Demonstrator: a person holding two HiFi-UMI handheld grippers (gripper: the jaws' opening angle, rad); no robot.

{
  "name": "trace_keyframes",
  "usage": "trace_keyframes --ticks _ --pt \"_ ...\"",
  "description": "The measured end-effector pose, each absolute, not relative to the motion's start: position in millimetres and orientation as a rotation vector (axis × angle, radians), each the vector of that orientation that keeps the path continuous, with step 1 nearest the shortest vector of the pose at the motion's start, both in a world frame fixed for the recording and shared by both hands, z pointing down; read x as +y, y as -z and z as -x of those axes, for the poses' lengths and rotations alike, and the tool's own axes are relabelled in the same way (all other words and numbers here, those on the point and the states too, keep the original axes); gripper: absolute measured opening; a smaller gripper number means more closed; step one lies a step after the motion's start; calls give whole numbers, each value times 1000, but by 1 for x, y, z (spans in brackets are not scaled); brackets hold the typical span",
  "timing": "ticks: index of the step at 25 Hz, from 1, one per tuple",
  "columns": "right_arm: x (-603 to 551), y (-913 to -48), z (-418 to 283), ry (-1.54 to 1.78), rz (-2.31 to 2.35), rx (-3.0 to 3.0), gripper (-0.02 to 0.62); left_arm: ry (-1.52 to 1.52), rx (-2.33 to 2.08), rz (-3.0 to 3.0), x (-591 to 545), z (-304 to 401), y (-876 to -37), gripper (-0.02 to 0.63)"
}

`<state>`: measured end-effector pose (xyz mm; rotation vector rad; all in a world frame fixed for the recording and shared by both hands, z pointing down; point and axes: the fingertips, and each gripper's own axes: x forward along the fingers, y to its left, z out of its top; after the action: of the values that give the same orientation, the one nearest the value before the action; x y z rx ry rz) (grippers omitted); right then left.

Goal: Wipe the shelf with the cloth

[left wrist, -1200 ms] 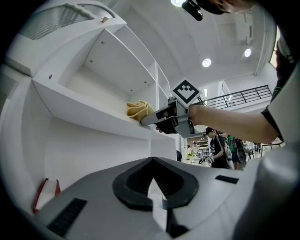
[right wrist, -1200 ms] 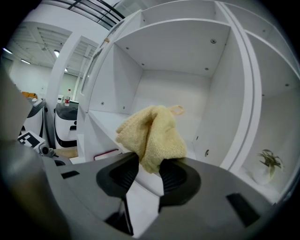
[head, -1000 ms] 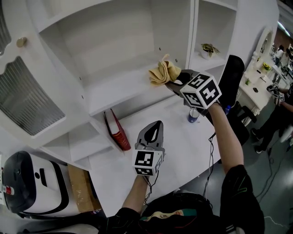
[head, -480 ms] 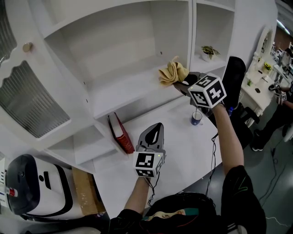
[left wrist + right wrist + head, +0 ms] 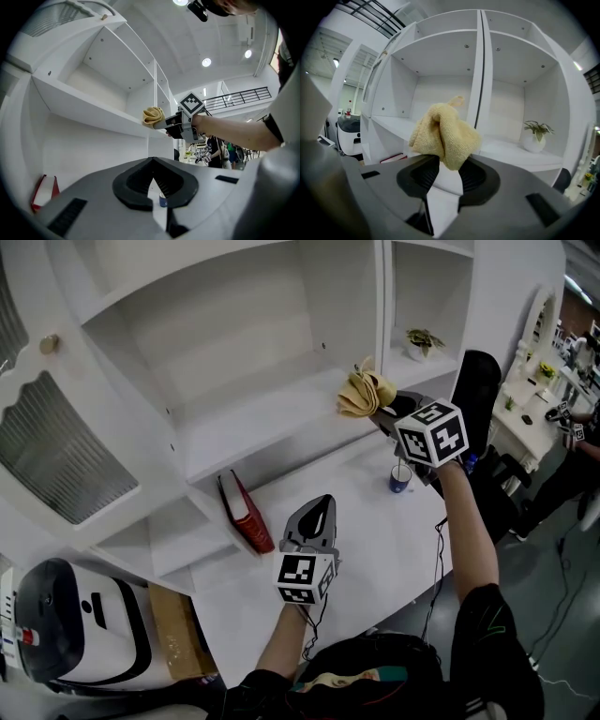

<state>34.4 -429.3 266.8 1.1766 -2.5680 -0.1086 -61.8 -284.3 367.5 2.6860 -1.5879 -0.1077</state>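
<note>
A bunched yellow cloth [image 5: 364, 391] [image 5: 444, 136] [image 5: 153, 116] is held in my right gripper [image 5: 382, 409] [image 5: 447, 164], which is shut on it. The cloth hangs at the front right end of the wide white shelf [image 5: 253, 423] [image 5: 393, 125], near the upright divider [image 5: 386, 329] [image 5: 480, 70]. Whether the cloth touches the shelf board cannot be told. My left gripper [image 5: 317, 510] [image 5: 151, 185] hovers low over the white desk [image 5: 375, 540], jaws together with nothing between them, pointing toward the shelf unit.
A red book [image 5: 243, 512] [image 5: 43, 192] leans in the lower compartment. A blue cup [image 5: 400, 478] [image 5: 162, 200] stands on the desk. A small potted plant [image 5: 421, 340] [image 5: 536, 135] sits in the right compartment. A white and black machine [image 5: 66, 629] stands at lower left. People and tables are at far right.
My right gripper has carried the cloth rightward along the shelf front toward the divider. The left gripper has stayed about where it was.
</note>
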Motion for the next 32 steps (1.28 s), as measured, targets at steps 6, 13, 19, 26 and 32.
trace_keyframes --ticks 6,13,19,26,32 --pt "-415 -276 -48 57 -1219 -2634 129 67 -1592 -2693 -286 59 -370 -2" --pt "-391 -299 -91 -49 -1359 -2688 123 -9 -1600 -2724 -291 49 -368 -2" --pt "-366 -338 -116 -98 -1414 -2709 123 -22 -1634 -2743 -300 36 -354 -2" --pt "-341 -390 -149 -143 -1526 -2665 124 84 -1786 -2629 -307 22 -365 -2" --pt "-320 -434 -166 -144 -1558 -2640 124 122 -1820 -2426 -298 9 -414 -2"
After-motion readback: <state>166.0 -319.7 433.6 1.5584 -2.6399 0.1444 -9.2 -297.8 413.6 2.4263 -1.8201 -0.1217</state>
